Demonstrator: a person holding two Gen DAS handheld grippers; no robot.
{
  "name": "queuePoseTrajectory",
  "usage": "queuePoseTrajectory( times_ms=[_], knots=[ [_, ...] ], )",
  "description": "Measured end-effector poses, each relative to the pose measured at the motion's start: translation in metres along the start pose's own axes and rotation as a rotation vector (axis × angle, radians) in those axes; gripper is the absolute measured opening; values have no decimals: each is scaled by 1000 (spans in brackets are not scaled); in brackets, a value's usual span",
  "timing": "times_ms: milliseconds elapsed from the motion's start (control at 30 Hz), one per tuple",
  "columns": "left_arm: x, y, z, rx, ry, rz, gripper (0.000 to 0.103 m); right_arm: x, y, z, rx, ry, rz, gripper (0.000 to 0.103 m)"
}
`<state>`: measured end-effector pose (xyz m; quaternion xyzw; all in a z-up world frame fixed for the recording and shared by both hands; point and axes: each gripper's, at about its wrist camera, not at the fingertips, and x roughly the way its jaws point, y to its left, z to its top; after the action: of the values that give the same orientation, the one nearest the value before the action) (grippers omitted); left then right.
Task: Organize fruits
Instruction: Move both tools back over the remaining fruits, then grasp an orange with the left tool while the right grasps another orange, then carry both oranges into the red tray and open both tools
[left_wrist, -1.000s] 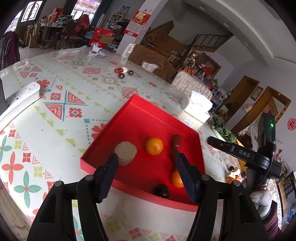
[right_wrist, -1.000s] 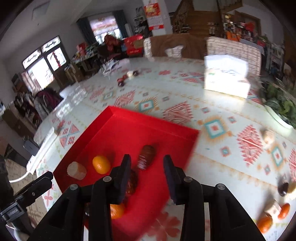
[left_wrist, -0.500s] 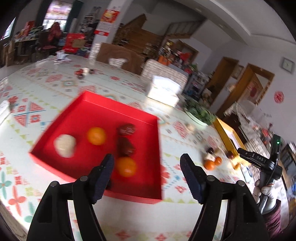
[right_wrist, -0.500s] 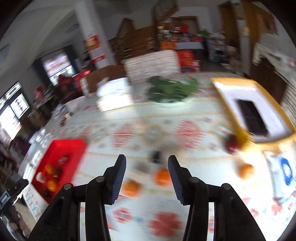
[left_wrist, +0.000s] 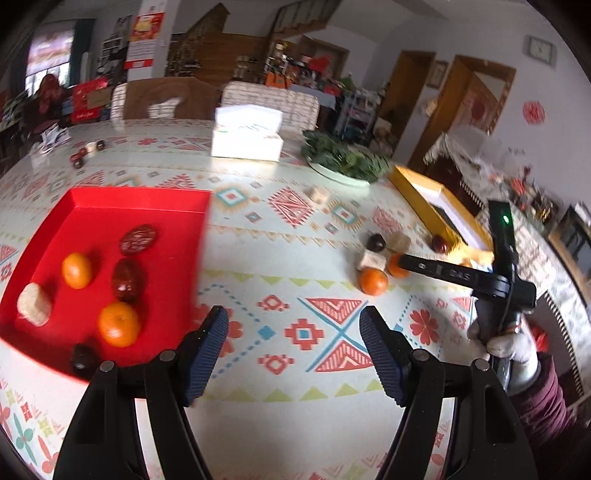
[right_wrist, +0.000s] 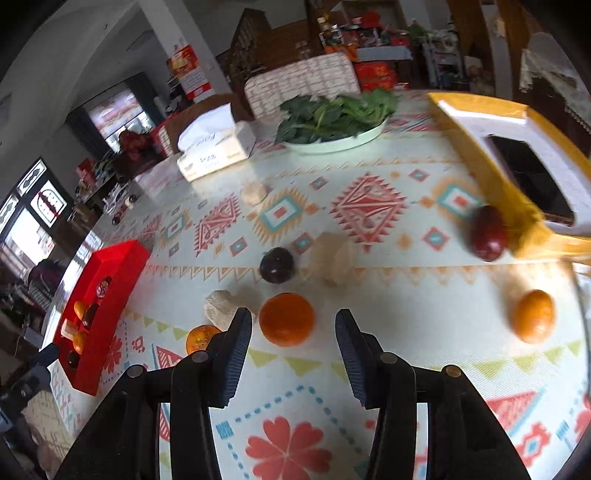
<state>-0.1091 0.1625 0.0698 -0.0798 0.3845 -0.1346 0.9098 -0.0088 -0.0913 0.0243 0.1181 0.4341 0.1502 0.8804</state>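
Orange mandarin (right_wrist: 286, 319) sits just beyond the right gripper (right_wrist: 293, 349), whose jaws, lately widening, stand apart and empty. Left gripper (left_wrist: 294, 352) gapes wide over bare cloth, the red tray (left_wrist: 173, 206) to its left blurred.

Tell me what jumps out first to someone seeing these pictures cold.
The bright red tray on the left of the patterned table grabs the eye, holding two oranges, dark red fruits and a pale lump. Next comes the loose orange lying on the tablecloth just ahead of the right gripper, whose jaws stand open and empty. Behind it sit a dark plum and, at the table's far side, a plate of leafy greens.
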Motion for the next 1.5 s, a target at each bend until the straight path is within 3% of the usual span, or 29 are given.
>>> queuePoseTrajectory(
  times_ms=[233, 333, 633, 800, 900, 933, 967, 1200, 1500],
  knots=[
    [40, -26, 3, 54, 70, -2, 73, 19, 7, 0, -47, 22, 5, 51],
    [58, -36, 4, 72, 101, -6, 73, 23, 9, 2, -60, 23, -4, 37],
    [105, -70, 14, 154, 147, -34, 73, 10, -2, 2, -17, -23, 25, 37],
    [126, -89, 20, 218, 154, -54, 67, 5, -15, 4, 47, -38, 39, 37],
    [137, -96, 22, 245, 168, -46, 55, 5, -17, 5, 58, -38, 42, 37],
    [142, -96, 22, 248, 182, -41, 39, 5, -17, 5, 57, -39, 42, 37],
    [143, -97, 22, 253, 180, -32, 33, 5, -16, 5, 55, -41, 42, 37],
    [130, -87, 25, 210, 144, -35, 32, 5, -17, 5, 57, -46, 39, 37],
    [60, -33, 30, 53, 15, -20, 32, 2, -12, 4, 29, -77, 27, 37]
  ],
)
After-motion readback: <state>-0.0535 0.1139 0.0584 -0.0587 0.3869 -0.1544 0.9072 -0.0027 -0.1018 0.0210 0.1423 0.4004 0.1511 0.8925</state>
